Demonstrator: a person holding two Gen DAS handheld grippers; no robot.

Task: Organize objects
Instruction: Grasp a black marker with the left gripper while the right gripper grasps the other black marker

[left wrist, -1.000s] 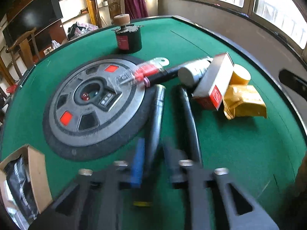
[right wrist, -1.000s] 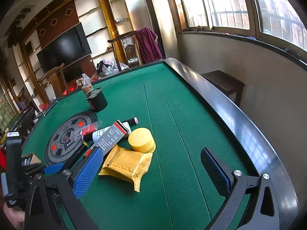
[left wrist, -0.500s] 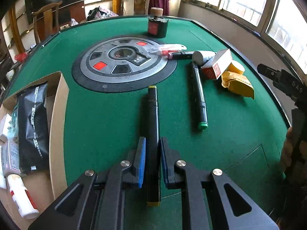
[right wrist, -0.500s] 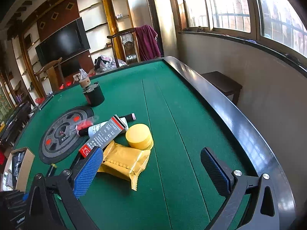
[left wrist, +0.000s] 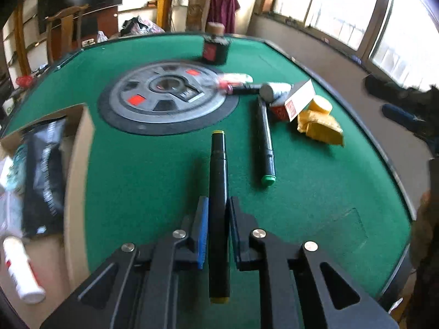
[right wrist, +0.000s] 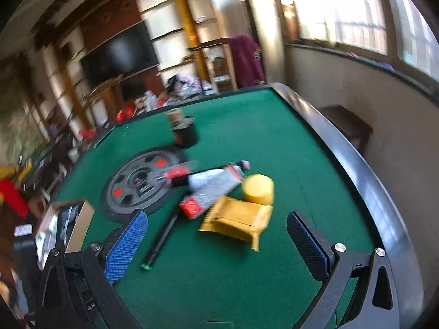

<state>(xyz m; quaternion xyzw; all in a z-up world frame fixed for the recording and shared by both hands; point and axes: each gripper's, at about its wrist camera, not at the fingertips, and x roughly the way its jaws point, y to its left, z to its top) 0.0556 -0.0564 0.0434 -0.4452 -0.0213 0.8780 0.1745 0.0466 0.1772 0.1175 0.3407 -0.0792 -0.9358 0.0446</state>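
The left gripper (left wrist: pixel 216 227) is pinching a yellow-capped black marker (left wrist: pixel 218 192), pointing twelve o'clock; carrying it toward the cardboard box (left wrist: pixel 79 148) at nine o'clock wants a level grip. The right gripper (right wrist: pixel 216 242) is gaping wide, holding nothing, over the gold pouch (right wrist: pixel 236 218).

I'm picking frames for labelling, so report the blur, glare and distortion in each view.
Left wrist view: mild motion blur on the cardboard box and black jar; the held marker is sharp; windows blown out; fisheye bends the table edge. Right wrist view: heavy smear over the yellow pouch; only the right gripper is crisp.
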